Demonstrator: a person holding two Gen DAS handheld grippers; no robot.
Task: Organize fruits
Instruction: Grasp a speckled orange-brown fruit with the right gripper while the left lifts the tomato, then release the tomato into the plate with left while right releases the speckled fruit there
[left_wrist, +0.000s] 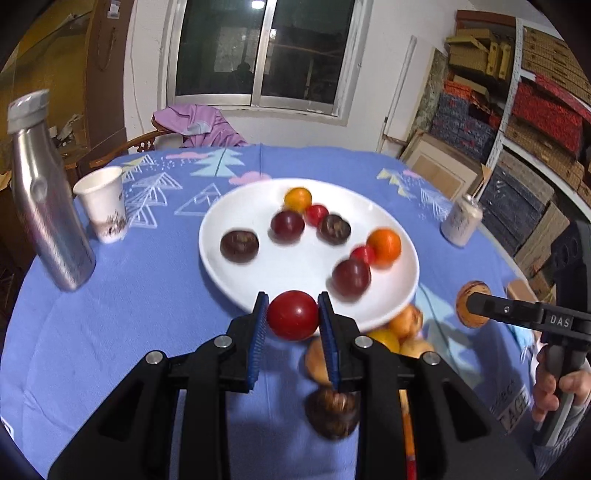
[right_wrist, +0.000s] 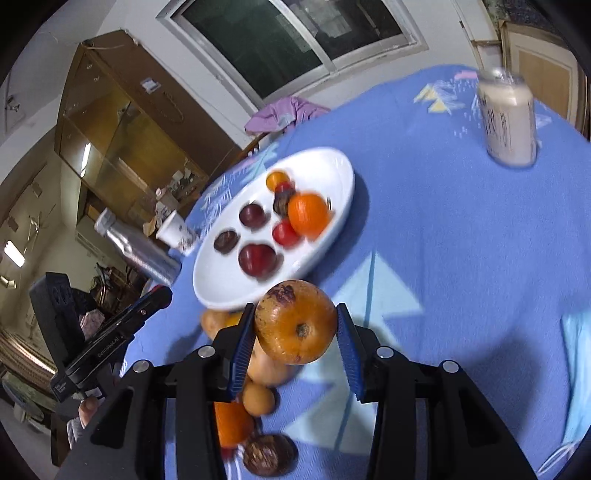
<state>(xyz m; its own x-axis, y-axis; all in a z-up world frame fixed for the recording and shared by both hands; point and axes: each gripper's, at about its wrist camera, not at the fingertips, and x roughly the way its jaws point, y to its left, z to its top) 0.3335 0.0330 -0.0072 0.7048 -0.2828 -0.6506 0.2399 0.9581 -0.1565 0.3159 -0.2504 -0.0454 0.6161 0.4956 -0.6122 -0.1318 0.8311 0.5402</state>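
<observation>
Carrying two fruits toward the white plate (left_wrist: 221, 266): left gripper (left_wrist: 293, 317) clamped on a red tomato (left_wrist: 292, 314), right gripper (right_wrist: 295, 328) clamped on a blemished orange fruit (right_wrist: 295, 321), both just short of the rim. Needing clearance over the rim, releasing into bare gaps. Beneath, a blue patterned tablecloth (left_wrist: 129, 314) bearing loose fruit (left_wrist: 406, 325); behind, a window (left_wrist: 262, 51) and stacked boxes (left_wrist: 535, 110).

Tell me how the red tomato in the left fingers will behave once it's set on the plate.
The red tomato looks round and glossy, so it will probably roll on the smooth white plate. It may settle against the dark plum. Its skin looks thin, so hard squeezing could bruise it.
</observation>
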